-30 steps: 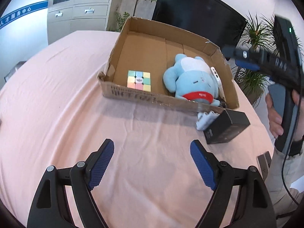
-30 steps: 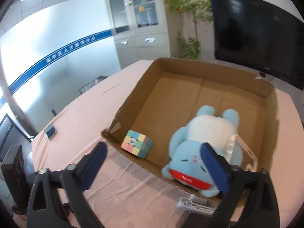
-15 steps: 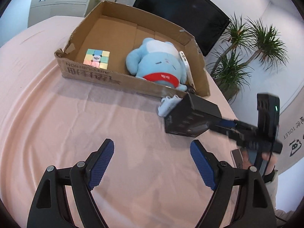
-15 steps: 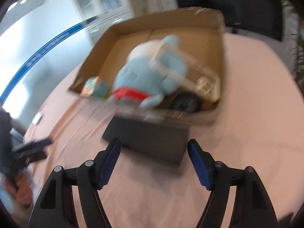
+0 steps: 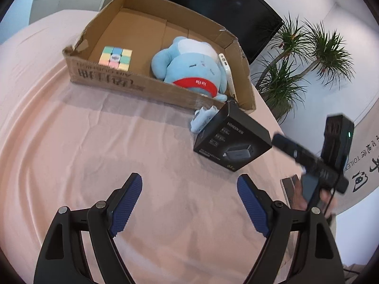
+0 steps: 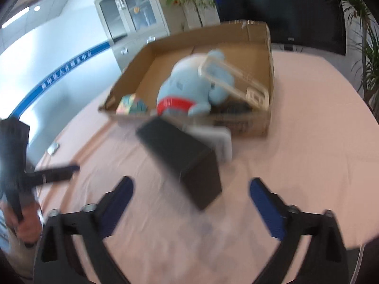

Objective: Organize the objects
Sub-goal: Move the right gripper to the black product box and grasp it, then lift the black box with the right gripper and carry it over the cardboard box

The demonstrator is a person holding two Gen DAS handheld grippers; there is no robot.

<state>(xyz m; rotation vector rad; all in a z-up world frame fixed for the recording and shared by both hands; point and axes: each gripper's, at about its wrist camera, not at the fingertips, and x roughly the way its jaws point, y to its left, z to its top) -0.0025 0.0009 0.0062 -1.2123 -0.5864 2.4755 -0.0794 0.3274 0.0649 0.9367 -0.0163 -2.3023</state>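
Since a second ago the right gripper (image 6: 190,189) has dropped from over the carton (image 5: 132,84) toward the black box (image 5: 233,139); its jaws have just been opening, empty. Left gripper (image 5: 189,190) gapes, empty. The box sits on the cloth (image 5: 83,142) beside the carton, which holds cube (image 5: 116,58) and plush (image 5: 189,67).

tablecloth (image 5: 99,146): pink cloth, matt, wrinkled | open box (image 5: 132,85): brown cardboard, rough torn edge | toy (image 5: 189,66): blue plush, soft | black box (image 5: 233,139): printed cardboard, smooth | gripper pads (image 5: 125,203): blue, ribbed
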